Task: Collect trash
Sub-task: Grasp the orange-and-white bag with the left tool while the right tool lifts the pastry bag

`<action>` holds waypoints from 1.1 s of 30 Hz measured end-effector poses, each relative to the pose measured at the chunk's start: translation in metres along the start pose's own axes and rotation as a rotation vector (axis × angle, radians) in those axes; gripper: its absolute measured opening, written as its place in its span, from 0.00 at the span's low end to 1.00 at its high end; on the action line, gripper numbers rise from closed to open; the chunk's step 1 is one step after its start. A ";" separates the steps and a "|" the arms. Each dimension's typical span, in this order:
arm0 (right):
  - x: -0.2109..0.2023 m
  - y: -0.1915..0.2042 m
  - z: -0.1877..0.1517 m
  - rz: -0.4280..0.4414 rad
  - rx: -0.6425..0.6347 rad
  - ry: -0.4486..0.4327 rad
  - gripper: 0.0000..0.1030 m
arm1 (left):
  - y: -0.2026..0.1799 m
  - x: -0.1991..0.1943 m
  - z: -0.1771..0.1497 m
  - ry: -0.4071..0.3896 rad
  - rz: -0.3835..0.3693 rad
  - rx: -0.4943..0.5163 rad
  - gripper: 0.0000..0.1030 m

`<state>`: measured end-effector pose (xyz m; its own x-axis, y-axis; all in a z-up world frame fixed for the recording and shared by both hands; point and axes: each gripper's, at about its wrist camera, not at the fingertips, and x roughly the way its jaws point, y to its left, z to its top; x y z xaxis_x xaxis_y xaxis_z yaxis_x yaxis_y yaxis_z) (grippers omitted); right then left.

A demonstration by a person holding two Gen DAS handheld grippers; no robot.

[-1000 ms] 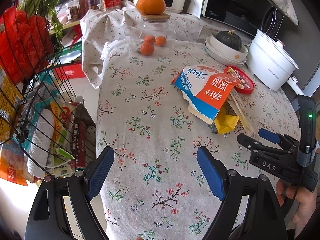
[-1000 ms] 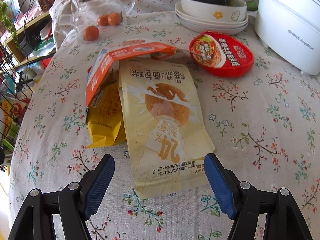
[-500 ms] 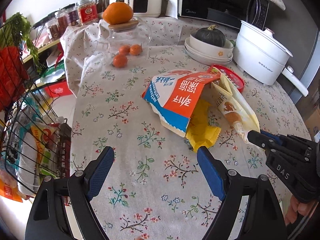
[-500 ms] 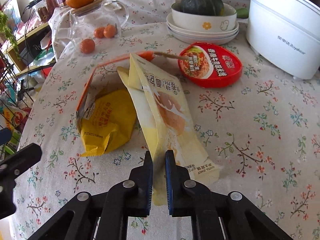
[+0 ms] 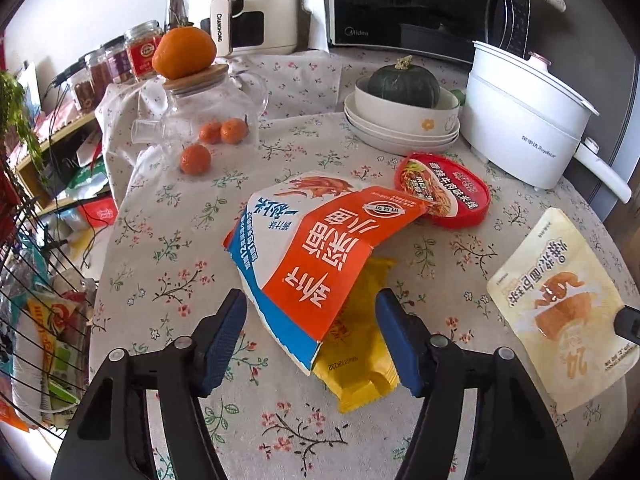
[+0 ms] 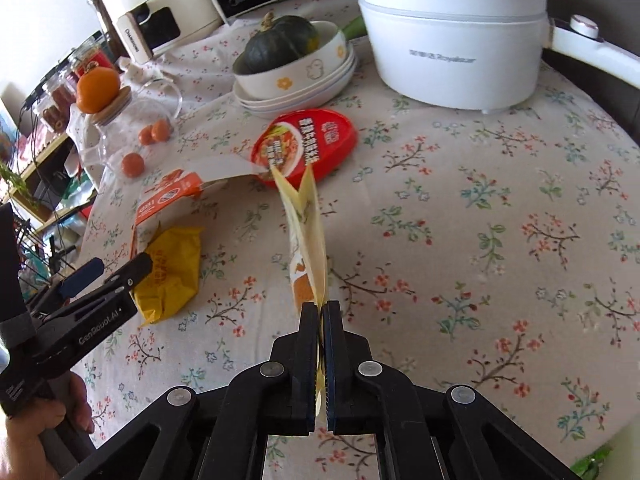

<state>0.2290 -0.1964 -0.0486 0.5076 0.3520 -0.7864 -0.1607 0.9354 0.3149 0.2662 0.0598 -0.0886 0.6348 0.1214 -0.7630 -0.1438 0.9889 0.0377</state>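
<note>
Left wrist view: half a second ago the left gripper (image 5: 312,336) hung wide-spread short of the trash; now it has come forward, its blue pads either side of the near edge of the orange-and-blue bag (image 5: 316,256), gripping nothing. The yellow wrapper (image 5: 360,364) lies under that bag, its near end sticking out between the jaws. The cream pastry pouch (image 5: 560,312), which lay against the bag before, is now lifted well apart at the right, its near edge held by a dark gripper tip at the frame edge. Beyond the bag sits the red noodle lid (image 5: 448,196), touching the bag's far corner. Farther off stand stacked plates with a bowl holding a green squash (image 5: 402,84), a white electric pot (image 5: 520,120) at the right, and a glass teapot (image 5: 208,120) topped by an orange (image 5: 184,52) at the left. A wire basket (image 5: 36,320) of packets stands off the table's left edge.

Right wrist view: the right gripper (image 6: 322,312) stays pressed together, pinching the cream pastry pouch (image 6: 306,240), which now stands edge-on above the floral tablecloth (image 6: 480,240) instead of lying on it. To the left the left gripper (image 6: 116,276) reaches over the yellow wrapper (image 6: 172,268), beside the orange-and-blue bag (image 6: 168,200). The red noodle lid (image 6: 316,140) lies just past the pouch's far tip.
</note>
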 end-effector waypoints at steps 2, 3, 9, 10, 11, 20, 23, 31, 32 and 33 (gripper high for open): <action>-0.005 -0.011 -0.001 -0.002 0.021 0.002 0.01 | 0.003 0.006 0.001 0.006 0.004 -0.015 0.40; -0.007 -0.015 -0.001 -0.004 0.031 0.002 0.01 | 0.005 0.008 0.001 0.012 0.005 -0.027 0.25; -0.022 -0.031 -0.002 -0.004 0.068 -0.012 0.01 | 0.016 -0.012 0.006 -0.040 0.041 -0.050 0.08; -0.025 -0.031 -0.003 -0.003 0.069 -0.017 0.01 | 0.020 -0.017 0.006 -0.043 0.041 -0.061 0.04; -0.028 -0.029 -0.003 -0.002 0.067 -0.023 0.01 | 0.025 -0.021 0.006 -0.043 0.034 -0.075 0.02; -0.059 -0.016 -0.009 -0.023 0.027 -0.076 0.01 | 0.072 -0.072 -0.001 -0.020 -0.096 -0.245 0.01; -0.070 -0.015 -0.014 -0.035 0.018 -0.086 0.01 | 0.081 -0.089 -0.009 -0.016 -0.126 -0.263 0.01; -0.097 -0.025 -0.037 -0.080 0.008 -0.087 0.01 | 0.080 -0.125 -0.035 0.018 -0.227 -0.247 0.01; -0.101 -0.028 -0.040 -0.085 0.012 -0.087 0.01 | 0.077 -0.129 -0.039 0.021 -0.239 -0.238 0.01; -0.105 -0.031 -0.043 -0.091 0.016 -0.087 0.01 | 0.073 -0.134 -0.042 0.024 -0.251 -0.227 0.01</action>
<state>0.1442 -0.2611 0.0010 0.5908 0.2612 -0.7634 -0.0975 0.9623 0.2538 0.1387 0.1122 -0.0113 0.6542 -0.1286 -0.7453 -0.1522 0.9429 -0.2963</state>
